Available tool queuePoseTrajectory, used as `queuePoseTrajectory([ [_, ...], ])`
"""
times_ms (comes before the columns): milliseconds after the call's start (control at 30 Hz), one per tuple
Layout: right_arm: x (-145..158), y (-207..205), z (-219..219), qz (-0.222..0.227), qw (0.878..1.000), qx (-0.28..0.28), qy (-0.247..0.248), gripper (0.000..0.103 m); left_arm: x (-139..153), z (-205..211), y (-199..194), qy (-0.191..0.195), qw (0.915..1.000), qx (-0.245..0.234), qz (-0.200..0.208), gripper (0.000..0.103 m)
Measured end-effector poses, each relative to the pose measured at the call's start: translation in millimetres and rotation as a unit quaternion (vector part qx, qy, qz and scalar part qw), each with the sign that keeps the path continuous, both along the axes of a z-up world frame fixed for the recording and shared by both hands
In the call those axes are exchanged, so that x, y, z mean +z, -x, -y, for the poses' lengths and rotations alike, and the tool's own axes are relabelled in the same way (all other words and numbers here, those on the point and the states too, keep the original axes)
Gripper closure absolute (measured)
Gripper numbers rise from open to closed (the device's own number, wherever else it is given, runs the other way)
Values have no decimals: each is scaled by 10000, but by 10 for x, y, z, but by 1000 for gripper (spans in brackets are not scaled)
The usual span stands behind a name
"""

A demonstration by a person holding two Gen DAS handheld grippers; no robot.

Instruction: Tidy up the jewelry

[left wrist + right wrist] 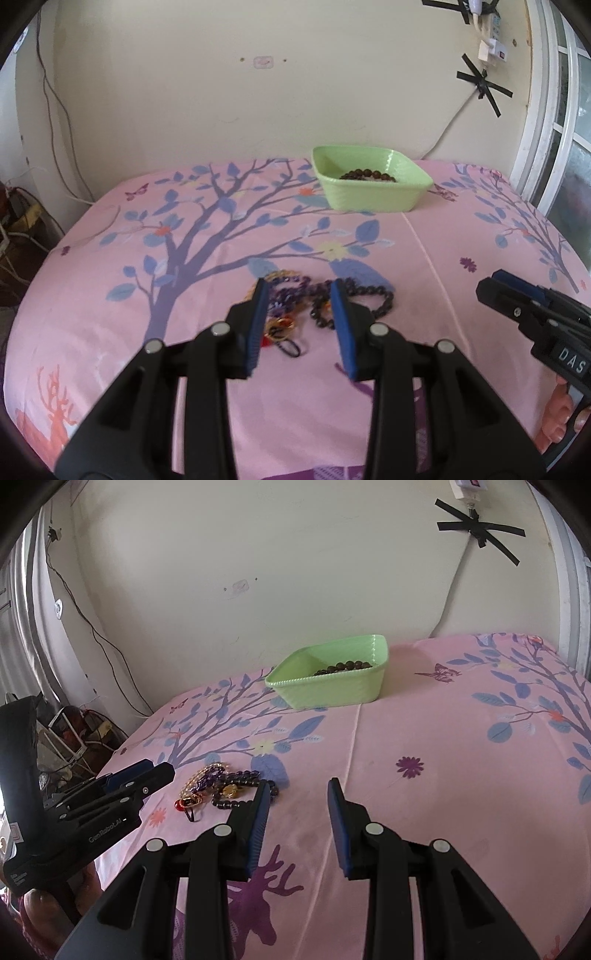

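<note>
Your left gripper (300, 291) hangs wide open and empty over the tangled jewelry pile (317, 302) to take one piece, your right gripper (299, 790), equally open and empty, waits beside it, and the green tray (373, 190) sits far, already holding a brown bead bracelet (367, 174).

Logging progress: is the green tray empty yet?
Not empty: one dark beaded bracelet lies inside the green tray.

Bracelet (369, 174) in tray (373, 197) behind jewelry pile (317, 299)

Pink bed (461, 229) w/ tray (369, 195), jewelry (321, 299)
</note>
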State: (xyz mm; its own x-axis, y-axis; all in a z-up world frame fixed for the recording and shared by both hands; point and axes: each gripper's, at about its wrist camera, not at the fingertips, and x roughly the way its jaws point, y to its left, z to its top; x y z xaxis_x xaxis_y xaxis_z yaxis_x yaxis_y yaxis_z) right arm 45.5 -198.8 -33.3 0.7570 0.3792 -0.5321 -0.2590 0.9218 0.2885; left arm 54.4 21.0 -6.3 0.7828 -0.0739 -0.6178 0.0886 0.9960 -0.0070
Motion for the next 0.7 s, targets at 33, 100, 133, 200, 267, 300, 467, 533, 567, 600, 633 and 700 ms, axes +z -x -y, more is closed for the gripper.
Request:
queuePoseTrajectory([
  [33, -6, -8, -22, -11, 10000, 16, 16, 98, -15, -25, 0, 6, 10000, 17, -12, 70],
  [100, -13, -20, -65, -31, 10000, 48, 46, 98, -57, -113, -7, 38, 10000, 65, -54, 70],
  [133, -17, -29, -92, -41, 9999, 70, 61, 98, -79, -167, -8, 66, 9999, 99, -77, 70],
  [200, -42, -52, -166, -75, 9998, 124, 115, 98, -134, -321, -10, 108, 9996, 217, -126, 70],
  [267, -78, -80, -242, -112, 9996, 189, 175, 98, -194, -494, 0, 141, 9992, 333, -177, 70],
  [300, -96, -92, -272, -130, 9995, 222, 191, 98, -226, -580, 11, 172, 9990, 364, -202, 70],
  [467, -194, -211, -463, -263, 9978, 545, 255, 98, -338, -778, 110, 287, 9990, 207, -286, 70],
  [533, -236, -266, -523, -346, 9968, 675, 238, 98, -363, -772, 149, 389, 9987, 32, -323, 70],
  [567, -262, -300, -556, -399, 9962, 747, 215, 98, -370, -749, 173, 433, 9985, -81, -325, 70],
  [600, -283, -326, -590, -434, 9956, 794, 226, 98, -373, -717, 191, 436, 9984, -184, -310, 70],
  [633, -298, -346, -624, -447, 9951, 843, 248, 98, -375, -680, 196, 421, 9983, -282, -301, 70],
  [700, -314, -368, -687, -460, 9940, 946, 299, 98, -382, -629, 169, 386, 9979, -412, -325, 70],
])
